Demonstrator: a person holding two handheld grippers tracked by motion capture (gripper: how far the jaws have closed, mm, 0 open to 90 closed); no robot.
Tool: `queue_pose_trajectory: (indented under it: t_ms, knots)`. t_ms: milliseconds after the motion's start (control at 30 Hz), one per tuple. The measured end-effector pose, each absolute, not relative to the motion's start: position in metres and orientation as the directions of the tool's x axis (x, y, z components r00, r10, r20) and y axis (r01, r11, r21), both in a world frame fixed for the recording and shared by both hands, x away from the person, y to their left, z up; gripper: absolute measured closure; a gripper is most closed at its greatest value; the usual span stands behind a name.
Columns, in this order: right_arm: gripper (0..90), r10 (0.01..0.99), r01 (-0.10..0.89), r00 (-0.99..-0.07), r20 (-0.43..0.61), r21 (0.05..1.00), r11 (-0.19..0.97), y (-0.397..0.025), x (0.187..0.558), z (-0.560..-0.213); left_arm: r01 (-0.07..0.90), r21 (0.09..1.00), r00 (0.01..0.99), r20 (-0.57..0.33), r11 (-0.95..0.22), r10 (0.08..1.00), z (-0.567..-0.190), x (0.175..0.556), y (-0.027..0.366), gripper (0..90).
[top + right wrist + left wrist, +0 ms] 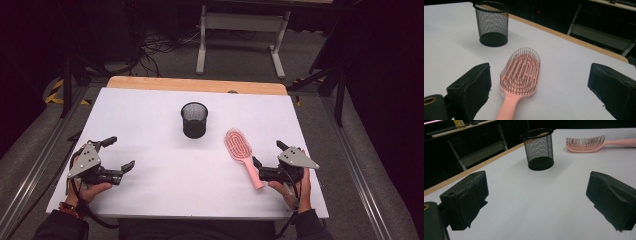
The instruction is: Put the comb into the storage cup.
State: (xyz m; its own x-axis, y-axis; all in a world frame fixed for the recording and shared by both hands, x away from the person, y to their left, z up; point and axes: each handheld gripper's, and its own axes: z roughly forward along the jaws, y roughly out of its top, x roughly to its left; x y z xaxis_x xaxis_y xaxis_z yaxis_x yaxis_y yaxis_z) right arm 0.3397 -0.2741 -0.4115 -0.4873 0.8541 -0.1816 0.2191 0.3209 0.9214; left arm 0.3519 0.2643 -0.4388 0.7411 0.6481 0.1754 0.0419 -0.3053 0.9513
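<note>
One white table, wooden far edge, seemingly dim room.

Pink brush and black mesh cup on the white table.

Brush: pink plastic, oval vented head with dark bristles facing up, lying flat, head toward the far side, handle toward the near right edge. In the right gripper view the brush lies with its handle running down to the bottom edge. Cup: round wire mesh, solid base, upright, nothing visible inside, mid-table, just far-left of the brush head, not touching. In the left gripper view the cup stands left of the brush.
</note>
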Motion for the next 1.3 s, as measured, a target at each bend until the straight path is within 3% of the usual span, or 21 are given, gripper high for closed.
queue_pose_trajectory:
  t_ms: [400, 567, 667, 1033, 1300]
  knots:
    - [7.8, 0.851, 0.348, -0.508, -0.135, 0.871, 0.346, -0.274, 0.350, -0.397, 0.054, 0.944, 0.745, 0.179, -0.325, 0.642, -0.441, 0.352, 0.265, 4.1]
    - [12.5, 0.841, 0.401, -0.508, -0.185, 0.814, 0.421, -0.267, 0.358, -0.383, 0.058, 0.939, 0.745, 0.185, -0.339, 0.640, -0.441, 0.353, 0.263, 4.3]
    - [12.5, 0.824, 0.486, -0.551, -0.131, 0.753, 0.444, -0.259, 0.371, -0.379, 0.064, 0.938, 0.744, 0.183, -0.342, 0.642, -0.442, 0.353, 0.262, 4.3]
    - [16.2, 0.802, 0.667, -0.596, -0.048, 0.527, 0.527, -0.228, 0.405, -0.402, 0.073, 0.932, 0.748, 0.185, -0.356, 0.637, -0.444, 0.355, 0.262, 4.3]
    - [20.1, 0.824, 0.716, -0.565, -0.043, 0.470, 0.516, -0.227, 0.415, -0.425, 0.075, 0.931, 0.752, 0.182, -0.357, 0.633, -0.445, 0.356, 0.261, 4.3]
